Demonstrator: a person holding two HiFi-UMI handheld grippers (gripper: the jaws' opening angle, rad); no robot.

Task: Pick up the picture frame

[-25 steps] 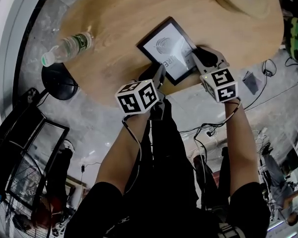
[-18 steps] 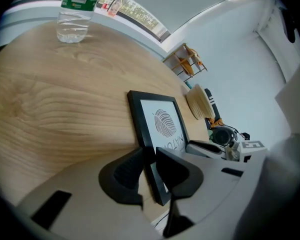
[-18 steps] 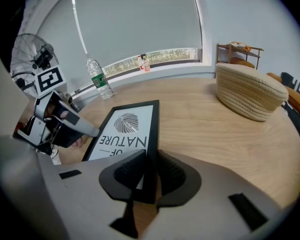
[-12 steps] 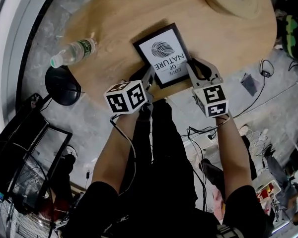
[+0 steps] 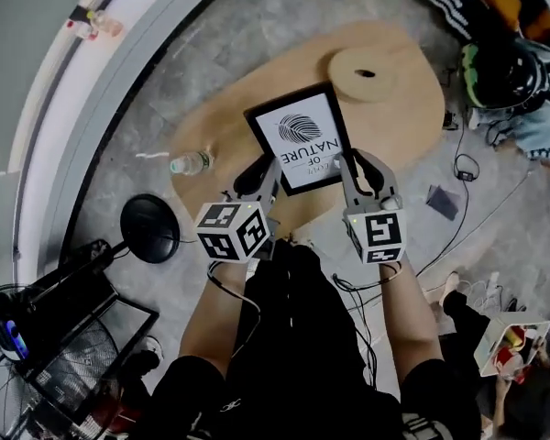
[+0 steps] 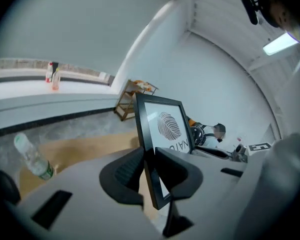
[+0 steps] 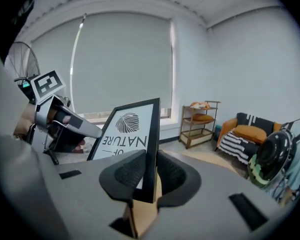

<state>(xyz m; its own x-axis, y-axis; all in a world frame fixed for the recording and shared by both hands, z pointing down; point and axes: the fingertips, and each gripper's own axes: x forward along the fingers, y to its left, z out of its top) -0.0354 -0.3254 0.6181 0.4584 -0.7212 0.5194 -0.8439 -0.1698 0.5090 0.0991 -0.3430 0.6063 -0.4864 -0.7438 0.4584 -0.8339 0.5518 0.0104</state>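
The picture frame (image 5: 304,138), black-edged with a leaf print and lettering, hangs high above the wooden table (image 5: 257,117). My left gripper (image 5: 264,174) is shut on its left edge, and my right gripper (image 5: 348,170) is shut on its right edge. In the left gripper view the frame (image 6: 162,129) stands edge-on between the dark pads of my left gripper (image 6: 149,171). In the right gripper view the frame (image 7: 132,129) is pinched the same way by my right gripper (image 7: 149,176), with my left gripper showing beyond it at the left.
A plastic water bottle (image 5: 191,163) lies on the table's left part. A round wooden disc (image 5: 371,74) sits at the table's far end. A black round lamp base (image 5: 148,227) stands on the floor at the left. Cables (image 5: 458,168) and a seated person (image 5: 509,71) are at the right.
Both grippers have risen well above the table with the frame held between them. The frame has left the tabletop, and the table now looks much smaller and farther below.
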